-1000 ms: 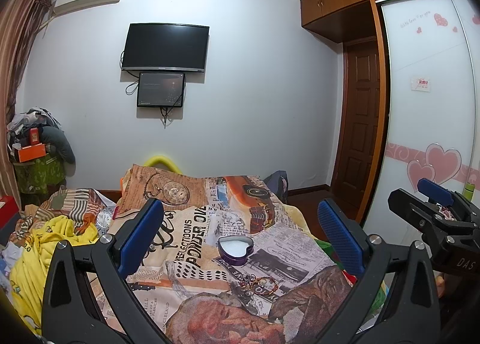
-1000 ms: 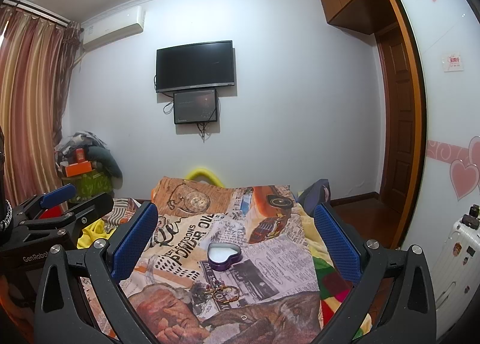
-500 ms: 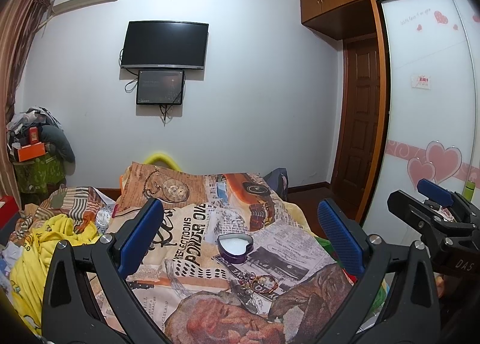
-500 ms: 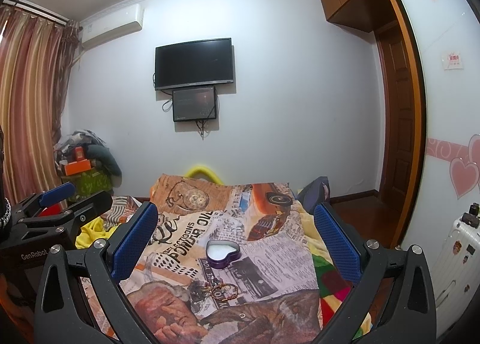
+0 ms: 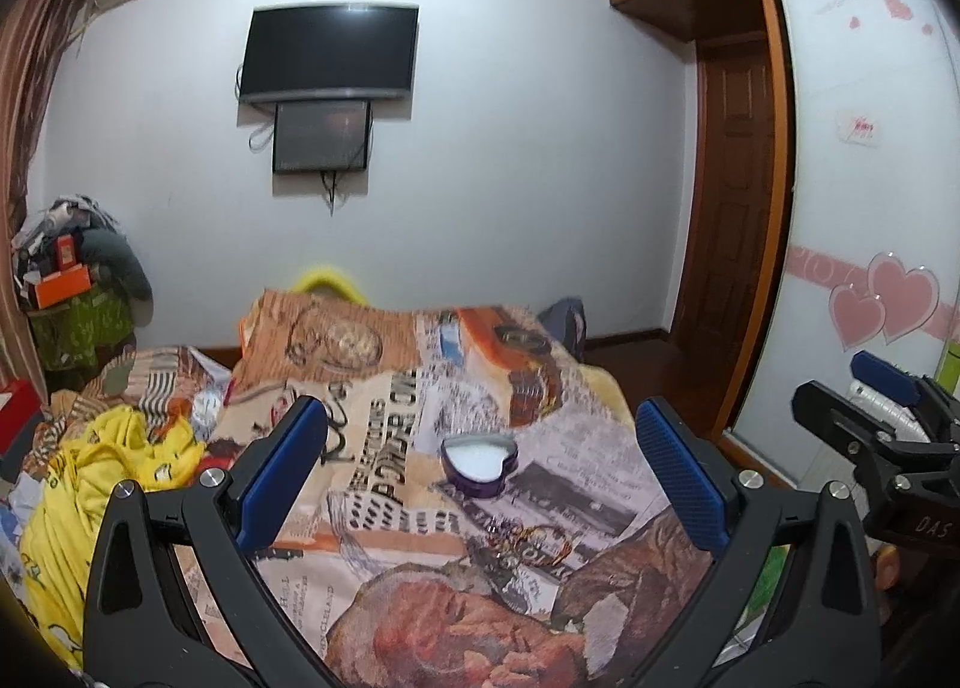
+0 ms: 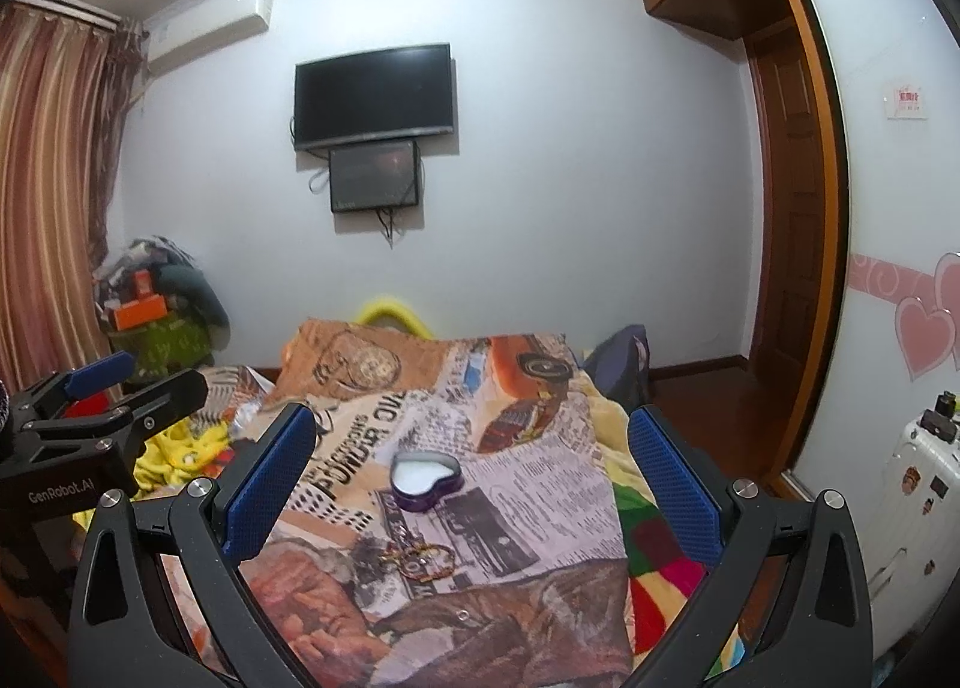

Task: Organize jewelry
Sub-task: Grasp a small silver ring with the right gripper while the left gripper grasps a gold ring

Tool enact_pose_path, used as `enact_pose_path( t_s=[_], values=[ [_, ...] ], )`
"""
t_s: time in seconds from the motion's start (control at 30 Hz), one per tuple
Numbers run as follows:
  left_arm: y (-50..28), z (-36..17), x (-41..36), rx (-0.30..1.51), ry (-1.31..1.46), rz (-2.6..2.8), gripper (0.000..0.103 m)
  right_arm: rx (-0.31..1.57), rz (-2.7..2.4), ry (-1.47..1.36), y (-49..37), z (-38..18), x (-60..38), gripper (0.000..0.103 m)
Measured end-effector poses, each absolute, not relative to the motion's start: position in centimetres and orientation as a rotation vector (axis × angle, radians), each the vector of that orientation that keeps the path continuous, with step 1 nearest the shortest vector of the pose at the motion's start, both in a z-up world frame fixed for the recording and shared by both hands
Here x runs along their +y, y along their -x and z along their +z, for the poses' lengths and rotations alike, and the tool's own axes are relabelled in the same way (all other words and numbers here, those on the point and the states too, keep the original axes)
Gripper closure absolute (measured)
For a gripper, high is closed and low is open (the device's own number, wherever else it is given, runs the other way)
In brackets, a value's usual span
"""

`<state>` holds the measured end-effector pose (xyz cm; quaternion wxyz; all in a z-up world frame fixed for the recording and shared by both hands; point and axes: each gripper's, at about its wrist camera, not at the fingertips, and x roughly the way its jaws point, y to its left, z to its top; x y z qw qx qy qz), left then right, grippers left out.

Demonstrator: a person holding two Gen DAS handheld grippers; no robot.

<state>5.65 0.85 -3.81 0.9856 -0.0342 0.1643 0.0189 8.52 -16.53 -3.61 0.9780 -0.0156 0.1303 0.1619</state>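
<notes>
Approach step, I judge: left gripper (image 5: 480, 478) and right gripper (image 6: 471, 475) hover spread wide, empty. The purple heart-shaped tin (image 6: 425, 481) sits mid-blanket (image 6: 540, 484), tangled bracelets (image 6: 420, 559) toward its near edge; next, lowering onto one.

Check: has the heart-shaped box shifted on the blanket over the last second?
No. The heart-shaped box sits at the same spot on the blanket print, just right of the bold lettering, bracelets in front; only the camera drifts.
</notes>
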Motion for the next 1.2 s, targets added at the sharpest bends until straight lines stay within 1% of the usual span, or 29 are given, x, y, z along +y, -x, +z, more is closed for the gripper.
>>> enact_pose_path(
  t_s=[0.23,0.5,0.73,0.8,0.87,0.9,0.97,1.0,1.03,1.07,1.1,1.13,1.2],
  values=[
    [-9.6,-7.4,1.4,0.478,0.054,0.063,0.000,0.367,0.281,0.091,-10.9,-6.3,-17.0,0.000],
    [-12.3,-11.6,1.2,0.632,0.016,0.034,0.000,0.559,0.290,0.181,-13.4,-10.9,-16.4,0.000],
    [-14.8,-15.8,1.3,0.782,-0.009,0.005,0.000,0.715,0.342,0.189,-15.6,-15.2,-15.8,0.000],
    [-15.5,-16.9,1.5,0.824,0.001,-0.004,0.000,0.755,0.360,0.201,-16.1,-16.5,-15.4,0.004],
    [-16.2,-17.9,1.6,0.861,0.020,-0.017,0.000,0.785,0.378,0.211,-16.5,-17.5,-15.1,0.013],
    [-16.5,-18.4,1.6,0.873,0.030,-0.022,0.000,0.807,0.388,0.215,-16.7,-18.1,-15.0,0.015],
    [-17.0,-19.0,1.7,0.890,0.050,-0.032,0.000,0.860,0.420,0.202,-17.3,-19.2,-14.9,0.027],
    [-17.3,-19.3,1.7,0.898,0.056,-0.036,0.003,0.880,0.433,0.191,-17.5,-19.6,-14.9,0.030],
    [-17.5,-19.5,1.6,0.906,0.056,-0.039,0.005,0.905,0.453,0.175,-17.7,-20.0,-14.9,0.036],
    [-17.8,-19.8,1.5,0.915,0.055,-0.043,0.009,0.926,0.468,0.162,-17.9,-20.3,-14.9,0.043],
    [-18.1,-20.1,1.5,0.927,0.055,-0.050,0.014,0.942,0.477,0.159,-18.1,-20.6,-14.9,0.045],
    [-18.3,-20.3,1.5,0.938,0.057,-0.058,0.016,0.947,0.479,0.164,-18.2,-20.9,-14.7,0.051],
    [-18.8,-20.9,1.3,0.961,0.063,-0.076,0.023,0.948,0.486,0.179,-18.2,-21.1,-14.6,0.055]
  ],
)
